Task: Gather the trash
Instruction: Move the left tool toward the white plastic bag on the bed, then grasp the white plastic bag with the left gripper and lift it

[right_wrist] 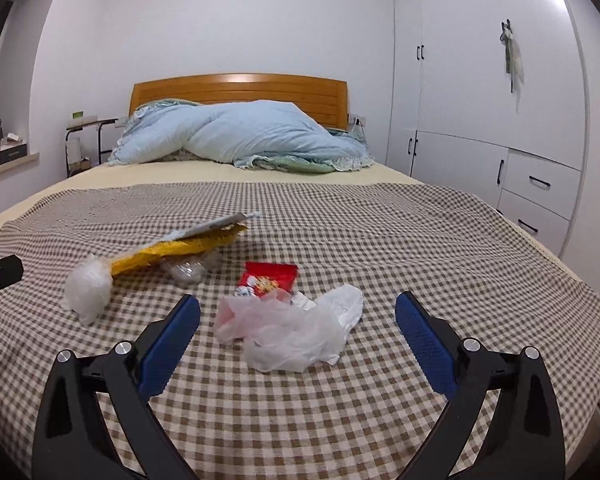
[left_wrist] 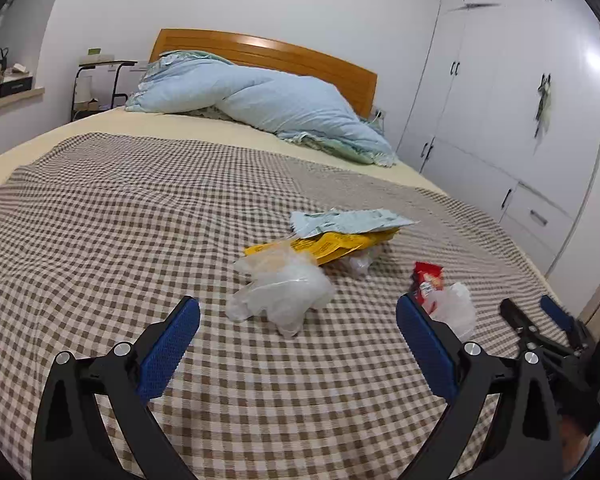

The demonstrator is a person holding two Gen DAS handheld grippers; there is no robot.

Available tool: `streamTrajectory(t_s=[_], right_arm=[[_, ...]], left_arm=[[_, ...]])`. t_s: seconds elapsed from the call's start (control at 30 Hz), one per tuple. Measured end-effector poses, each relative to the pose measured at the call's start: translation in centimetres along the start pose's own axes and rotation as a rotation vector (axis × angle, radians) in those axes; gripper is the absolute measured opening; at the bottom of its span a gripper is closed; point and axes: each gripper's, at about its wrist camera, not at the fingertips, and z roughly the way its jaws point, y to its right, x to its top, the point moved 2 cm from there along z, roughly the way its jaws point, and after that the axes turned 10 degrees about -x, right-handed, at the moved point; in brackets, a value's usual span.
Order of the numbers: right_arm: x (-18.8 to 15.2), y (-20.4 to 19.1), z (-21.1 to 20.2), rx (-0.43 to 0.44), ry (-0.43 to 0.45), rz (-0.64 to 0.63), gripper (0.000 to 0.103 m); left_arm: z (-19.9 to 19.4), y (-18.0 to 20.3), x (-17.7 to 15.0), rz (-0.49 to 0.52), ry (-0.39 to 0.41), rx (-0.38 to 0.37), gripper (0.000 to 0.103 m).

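Both grippers, left gripper point(left_wrist: 298, 310) and right gripper point(right_wrist: 298, 308), hover level, spread wide.

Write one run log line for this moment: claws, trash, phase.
left claw: open, empty | right claw: open, empty | clear plastic bag, red snack wrapper, yellow packet: on checked blanket | phase: approach, nothing collected

1. Yellow packet point(left_wrist: 332, 246): dark print on its face, too small/blurred to read.
2. Red snack wrapper point(right_wrist: 270, 276): coloured graphics, maybe lettering, can't make it out.
3. Pale blue-white packet point(left_wrist: 348, 220) lying on the yellow one: faint print, not legible.
4. No readable text, brand or no. anywhere.
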Motion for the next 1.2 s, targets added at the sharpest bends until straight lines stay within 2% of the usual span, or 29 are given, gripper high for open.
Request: streamTrajectory(t_s=[0.23, 0.3, 0.47, 0.7, 0.83, 1.03, 1.07, 1.2], right_arm=[[-1.5, 0.5, 1.2, -0.031, -0.041, -0.03, 0.094], [-1.8, 1.4, 1.6, -0.038, -0.052, -0.029, 0.094], [-0.3, 3.6, 0.9, -0.055, -0.083, -0.007, 0.094], [-0.9, 5.6, 1.7, -0.077, -0.118, 0.014, 0.094], [-1.4, 6.0, 2.2, -0.087, -0.133, 0.011, 0.094], [-1.8, 6.6, 2.8, -0.089, -0.162, 0.026, 0.094], [-1.8, 6.3, 2.8, -0.088, -0.165, 0.017, 0.094], [-1.6, 5.6, 2.4, -0.085, -0.164, -0.014, 0.094]], left_arm=[[-1.1, -0.7, -0.4, 0.006, -0.024, 0.03, 0.095], [1.2, -1.8, -0.9, 0.016, -0.037, 0.057, 0.095], [2.2, -2.1, -1.1, 0.004, -0.079, 0.094, 0.095], [3.6, -3.4, -0.5, -0.028, -0.094, 0.146, 0.095], [4.2, -4.3, 0.3, -0.061, -0.095, 0.14, 0.095], [7.9, -3.2, 0.1, -0.012, -0.118, 0.147, 0.095], [8.4, -3.0, -0.4, -0.009, -0.126, 0.144, 0.094], [10.1, -2.0, -1.8, 0.033, -0.168, 0.152, 0.065]])
